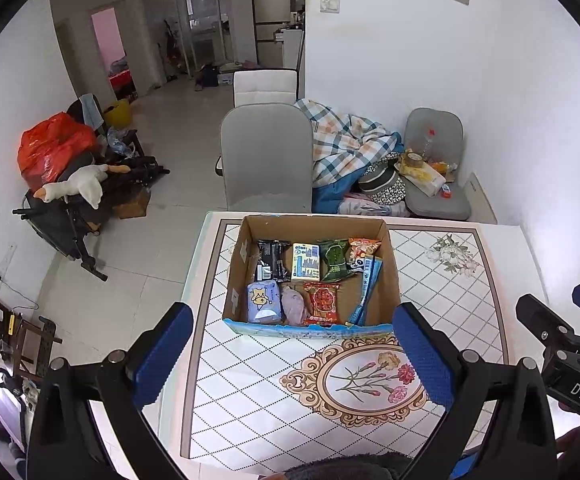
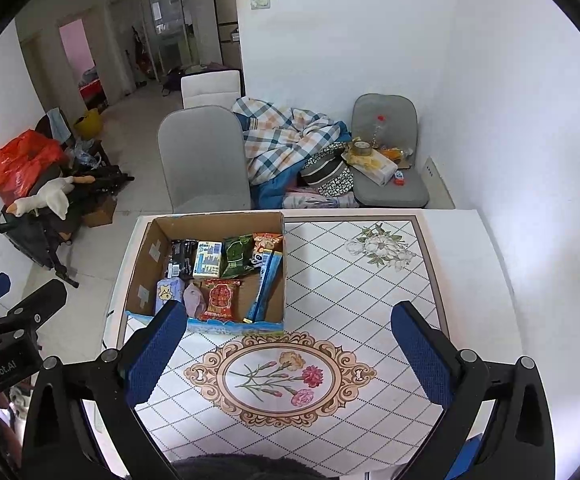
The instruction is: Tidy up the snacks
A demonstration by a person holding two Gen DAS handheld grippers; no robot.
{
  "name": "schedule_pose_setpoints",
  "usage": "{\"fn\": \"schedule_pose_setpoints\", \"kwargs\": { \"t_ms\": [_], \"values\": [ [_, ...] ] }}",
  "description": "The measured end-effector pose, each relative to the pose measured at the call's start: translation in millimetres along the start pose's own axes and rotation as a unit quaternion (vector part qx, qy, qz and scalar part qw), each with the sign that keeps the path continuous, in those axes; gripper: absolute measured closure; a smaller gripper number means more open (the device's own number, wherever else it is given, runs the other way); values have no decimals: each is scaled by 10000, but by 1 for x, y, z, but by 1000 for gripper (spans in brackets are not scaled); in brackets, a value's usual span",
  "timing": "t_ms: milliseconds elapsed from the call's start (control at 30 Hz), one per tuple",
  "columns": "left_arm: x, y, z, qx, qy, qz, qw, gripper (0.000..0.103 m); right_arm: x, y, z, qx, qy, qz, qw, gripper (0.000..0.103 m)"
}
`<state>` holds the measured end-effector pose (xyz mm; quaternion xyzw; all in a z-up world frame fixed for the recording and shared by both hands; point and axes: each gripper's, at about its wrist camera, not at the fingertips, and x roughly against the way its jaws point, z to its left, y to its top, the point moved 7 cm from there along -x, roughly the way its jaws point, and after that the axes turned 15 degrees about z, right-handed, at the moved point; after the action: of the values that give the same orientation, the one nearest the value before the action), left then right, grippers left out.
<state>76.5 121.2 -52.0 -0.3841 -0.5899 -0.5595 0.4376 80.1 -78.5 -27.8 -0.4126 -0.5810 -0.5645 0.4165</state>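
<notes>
An open cardboard box point(image 1: 389, 280) point(image 2: 142, 264) stands on the far left part of the table. Inside lie several snack packets: a black pack point(image 1: 272, 260), a white and blue carton point(image 1: 305, 262) point(image 2: 208, 259), a green bag point(image 1: 335, 260) point(image 2: 237, 255), a red packet point(image 1: 321, 303) point(image 2: 220, 300), a light blue pack point(image 1: 264, 302) and a long blue stick pack point(image 1: 367, 290) point(image 2: 268, 284). My left gripper point(image 1: 293, 328) is open above the table, just short of the box. My right gripper point(image 2: 290, 324) is open too, near the box's front right corner, holding nothing.
The table point(image 2: 349, 280) has a diamond-pattern cloth with a flower medallion point(image 2: 280, 378). A grey chair point(image 1: 266, 156) stands behind the box, with a plaid blanket point(image 1: 349, 140) and a cluttered second chair point(image 2: 389, 160) by the wall. The wall runs along the right.
</notes>
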Motion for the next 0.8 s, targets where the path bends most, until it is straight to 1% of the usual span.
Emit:
{"fn": "schedule_pose_setpoints", "kwargs": {
  "t_ms": [800],
  "values": [
    [6,-4,-8,105,-5,28,9999,1,6,2,-3,-22,-27,-60,10000,0]
  ]
}}
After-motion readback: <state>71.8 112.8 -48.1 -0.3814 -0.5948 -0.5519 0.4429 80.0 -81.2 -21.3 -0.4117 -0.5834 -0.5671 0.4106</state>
